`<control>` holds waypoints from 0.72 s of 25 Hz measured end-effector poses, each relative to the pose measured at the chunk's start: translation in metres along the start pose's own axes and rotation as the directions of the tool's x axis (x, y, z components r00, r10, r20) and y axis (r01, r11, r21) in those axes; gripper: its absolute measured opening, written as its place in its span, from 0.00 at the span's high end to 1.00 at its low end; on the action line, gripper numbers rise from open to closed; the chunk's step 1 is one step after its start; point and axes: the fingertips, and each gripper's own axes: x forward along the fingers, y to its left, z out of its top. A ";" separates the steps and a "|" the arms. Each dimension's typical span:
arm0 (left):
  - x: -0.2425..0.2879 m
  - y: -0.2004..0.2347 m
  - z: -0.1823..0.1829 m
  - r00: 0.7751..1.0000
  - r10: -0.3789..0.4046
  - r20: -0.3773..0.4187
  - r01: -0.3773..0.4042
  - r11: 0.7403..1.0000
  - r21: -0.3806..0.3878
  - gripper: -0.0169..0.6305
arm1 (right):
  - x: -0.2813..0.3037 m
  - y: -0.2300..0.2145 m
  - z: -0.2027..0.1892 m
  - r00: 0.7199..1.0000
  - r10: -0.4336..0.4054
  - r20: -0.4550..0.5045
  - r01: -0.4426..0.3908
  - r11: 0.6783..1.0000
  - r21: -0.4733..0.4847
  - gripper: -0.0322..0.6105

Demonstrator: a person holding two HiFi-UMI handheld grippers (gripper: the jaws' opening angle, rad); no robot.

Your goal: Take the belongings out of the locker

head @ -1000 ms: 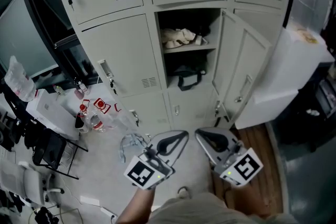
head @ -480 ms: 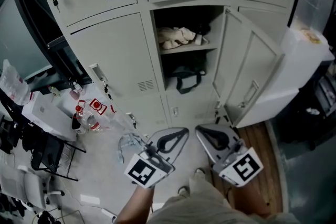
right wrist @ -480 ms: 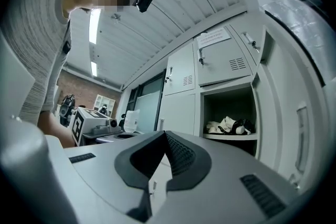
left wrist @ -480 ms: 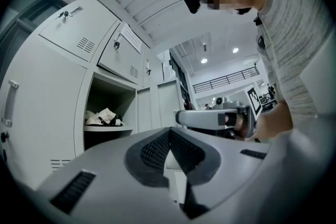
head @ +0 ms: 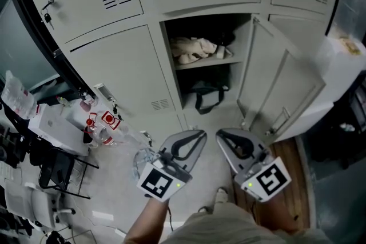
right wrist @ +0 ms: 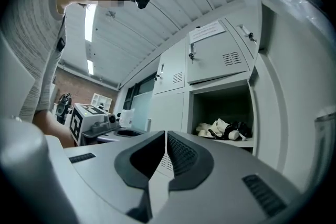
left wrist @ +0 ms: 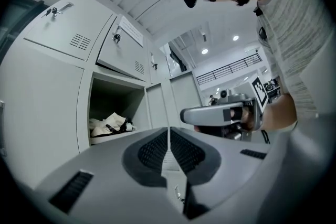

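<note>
Nearest the camera, both grippers are held level side by side, just apart, tips aimed at the locker. Left gripper (head: 197, 137) has its jaws pressed fully together with nothing between them; same for the right gripper (head: 223, 137), jaws together, empty. Each one's marker cube sits at its near end. One shoe (head: 221, 196) of the person shows on the pale floor just below the grippers. Near left there is a low stand with red-labelled bottles (head: 102, 126) and a clear plastic bag (head: 17, 97) further left. Beyond the grippers stands the grey locker (head: 123, 74), one compartment open, its door (head: 280, 86) swung out to the right. Inside, a shelf (head: 206, 63) splits the compartment. On the shelf lies a pale cloth bundle (head: 191, 48), with something dark behind it at the right, too dim to tell what. Under the shelf sits a black bag (head: 207, 94), its strap hanging forward over the lower edge. Both belongings are inside the locker, well apart from either gripper. A white box (head: 343, 60) stands far right beside the open door.
</note>
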 end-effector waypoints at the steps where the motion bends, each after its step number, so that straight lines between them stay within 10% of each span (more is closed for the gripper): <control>1: 0.004 0.004 -0.001 1.000 -0.001 -0.009 0.001 1.000 0.001 0.97 | 0.002 -0.005 -0.001 1.000 -0.004 0.000 0.004 1.000 0.002 0.95; 18: 0.087 0.065 -0.011 0.971 0.045 -0.233 0.018 0.964 0.264 0.83 | 0.023 -0.063 -0.016 0.997 -0.065 -0.029 0.064 0.998 -0.013 0.95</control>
